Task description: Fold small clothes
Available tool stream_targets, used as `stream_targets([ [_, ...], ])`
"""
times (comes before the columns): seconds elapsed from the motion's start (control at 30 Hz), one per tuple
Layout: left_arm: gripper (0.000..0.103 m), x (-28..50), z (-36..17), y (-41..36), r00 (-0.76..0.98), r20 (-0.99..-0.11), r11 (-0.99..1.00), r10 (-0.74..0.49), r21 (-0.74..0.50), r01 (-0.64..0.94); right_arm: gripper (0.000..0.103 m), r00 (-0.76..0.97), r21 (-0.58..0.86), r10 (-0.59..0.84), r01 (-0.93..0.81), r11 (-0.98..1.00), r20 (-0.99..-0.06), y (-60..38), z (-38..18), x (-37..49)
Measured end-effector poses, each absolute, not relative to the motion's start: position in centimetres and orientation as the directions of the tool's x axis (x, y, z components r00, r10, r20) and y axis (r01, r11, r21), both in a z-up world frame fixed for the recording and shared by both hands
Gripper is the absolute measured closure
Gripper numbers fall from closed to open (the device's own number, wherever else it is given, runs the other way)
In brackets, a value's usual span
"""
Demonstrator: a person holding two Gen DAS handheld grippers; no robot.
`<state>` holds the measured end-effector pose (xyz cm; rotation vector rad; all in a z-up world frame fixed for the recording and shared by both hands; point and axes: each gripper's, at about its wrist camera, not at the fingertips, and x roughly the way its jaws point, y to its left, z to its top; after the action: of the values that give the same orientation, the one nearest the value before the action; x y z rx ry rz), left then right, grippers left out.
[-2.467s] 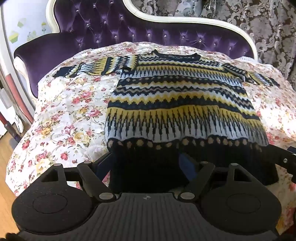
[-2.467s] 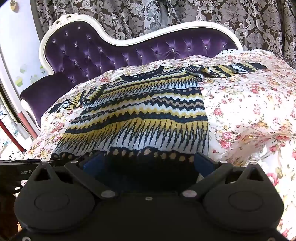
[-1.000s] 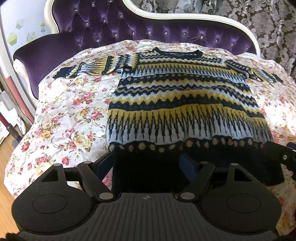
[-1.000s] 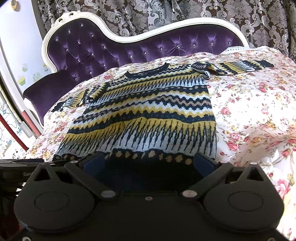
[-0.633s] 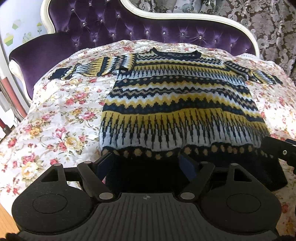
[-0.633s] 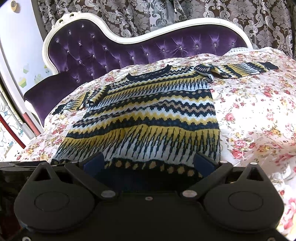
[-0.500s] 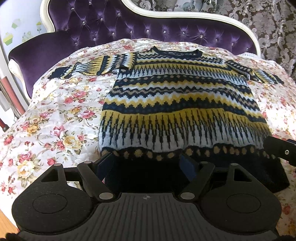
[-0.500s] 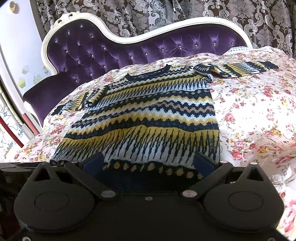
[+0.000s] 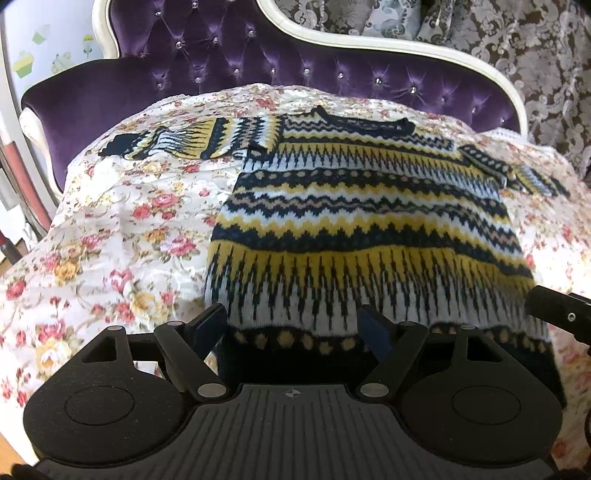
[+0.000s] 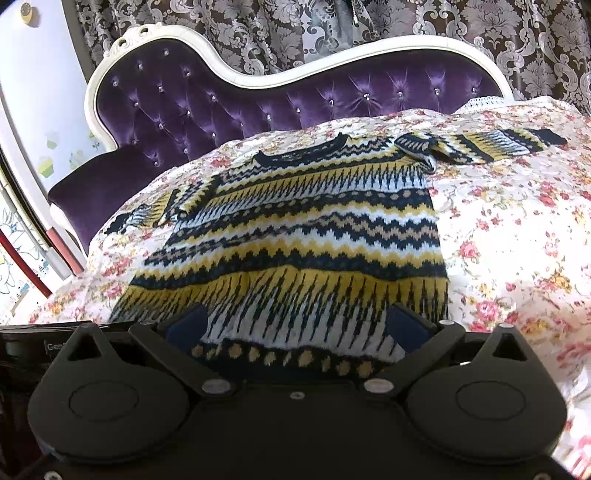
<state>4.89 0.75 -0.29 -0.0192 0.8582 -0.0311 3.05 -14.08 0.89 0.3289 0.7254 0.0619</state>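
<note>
A knitted sweater [image 9: 362, 221] in navy, yellow and white zigzag bands lies flat, front up, on a floral bedspread [image 9: 122, 229], sleeves spread to both sides. My left gripper [image 9: 291, 321] is open over the left part of the hem, whose dotted band lies between the blue fingers [image 9: 210, 321]. My right gripper [image 10: 297, 321] is open over the right part of the hem of the sweater [image 10: 303, 236]. No pad presses the knit. The dark hem edge is hidden under both gripper bodies.
A purple tufted headboard [image 10: 258, 99] with a white frame curves behind the bed, with patterned curtains [image 10: 369, 22] beyond. The bedspread [image 10: 517, 229] stretches wide to the right. A wall with stickers [image 9: 29, 62] stands to the left, where the bed drops off.
Both grippers have slid forward over the hem. The dotted band, earlier ahead of the fingertips, now lies between them. The sweater has not shifted and the jaws stand as wide as before.
</note>
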Motion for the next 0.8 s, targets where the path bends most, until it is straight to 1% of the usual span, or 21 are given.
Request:
stream_targets([
  [0.23, 0.026, 6.8, 1.2, 2.1, 0.694, -0.711, 0.992, -0.114, -0.122, 0.037, 0.000, 0.757, 0.335, 0.191, 0.039, 0.941, -0.625, -15.4, 2.1, 5.4],
  [0.43, 0.026, 9.3, 2.7, 3.6, 0.740, -0.641, 0.972, -0.206, -0.218, 0.081, 0.000, 0.770, 0.348, 0.209, 0.019, 0.937, -0.603, -16.8, 3.5, 8.7],
  [0.67, 0.024, 13.0, 4.5, 4.1, 0.789, -0.592, 0.984, -0.164, -0.156, 0.087, 0.000, 0.783, 0.341, 0.195, 0.023, 0.940, -0.590, -17.7, 4.7, 12.8],
  [0.73, 0.017, 14.2, 5.0, 4.4, 0.803, -0.575, 0.984, -0.160, -0.153, 0.086, 0.000, 0.787, 0.338, 0.196, 0.018, 0.941, -0.586, -17.9, 4.9, 13.8],
  [0.8, 0.015, 15.0, 5.4, 4.9, 0.815, -0.557, 0.984, -0.159, -0.160, 0.083, 0.000, 0.792, 0.337, 0.197, 0.011, 0.942, -0.578, -18.1, 5.1, 14.9],
])
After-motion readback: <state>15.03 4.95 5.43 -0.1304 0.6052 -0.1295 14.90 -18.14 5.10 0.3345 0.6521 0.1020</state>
